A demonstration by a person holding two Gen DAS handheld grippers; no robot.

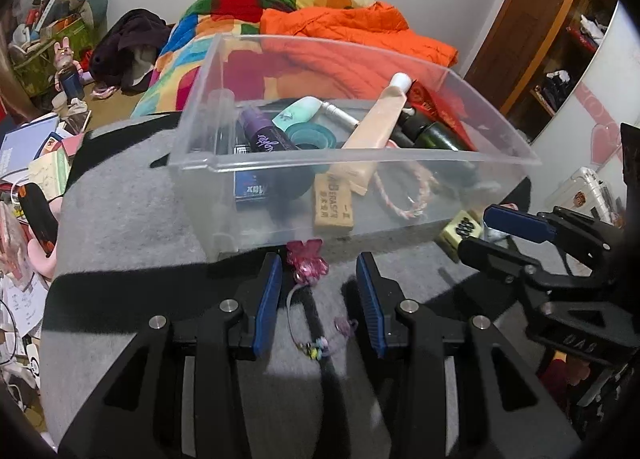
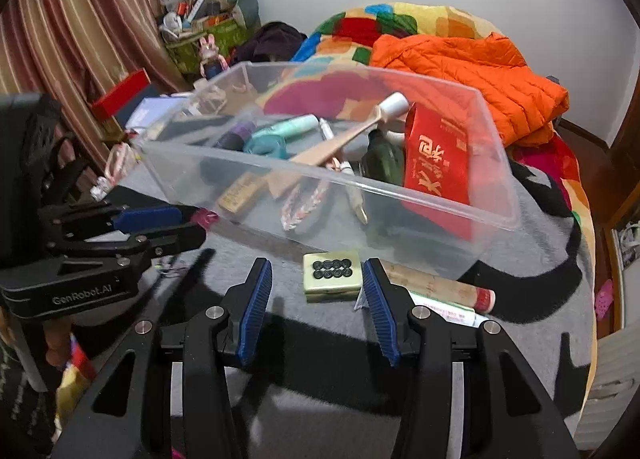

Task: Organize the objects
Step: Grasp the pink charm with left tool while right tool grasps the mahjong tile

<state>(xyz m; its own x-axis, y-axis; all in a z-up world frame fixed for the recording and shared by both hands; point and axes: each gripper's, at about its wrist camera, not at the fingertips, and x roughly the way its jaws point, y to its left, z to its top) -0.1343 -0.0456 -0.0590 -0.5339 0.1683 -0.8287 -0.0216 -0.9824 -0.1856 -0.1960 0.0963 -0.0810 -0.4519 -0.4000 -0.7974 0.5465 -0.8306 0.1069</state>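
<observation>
**Left wrist view: bin partly filled, loose items remaining**

Item 1. Clear plastic bin (image 1: 280,163) on grey blanket (image 1: 120,211), atop the bed. Holds: beige tube (image 1: 376,127), purple bottle (image 1: 260,131), green tape roll (image 1: 308,137), eraser block (image 1: 332,203), braided cord (image 1: 396,195), red envelope (image 2: 436,155).

Item 2. Left gripper (image 1: 318,295): jaws released, empty, straddling a pink hair clip (image 1: 306,263) and beaded charm (image 1: 316,347) just near of the bin.

Item 3. Right gripper (image 2: 316,299): jaws released, empty, flanking a mahjong tile (image 2: 330,275) at the bin's near wall.

Item 4. Two tubes (image 2: 444,295) lie right of the tile, outside the bin.

Status, judged: mostly packed; clip, charm, tile and tubes still to go in.
</observation>
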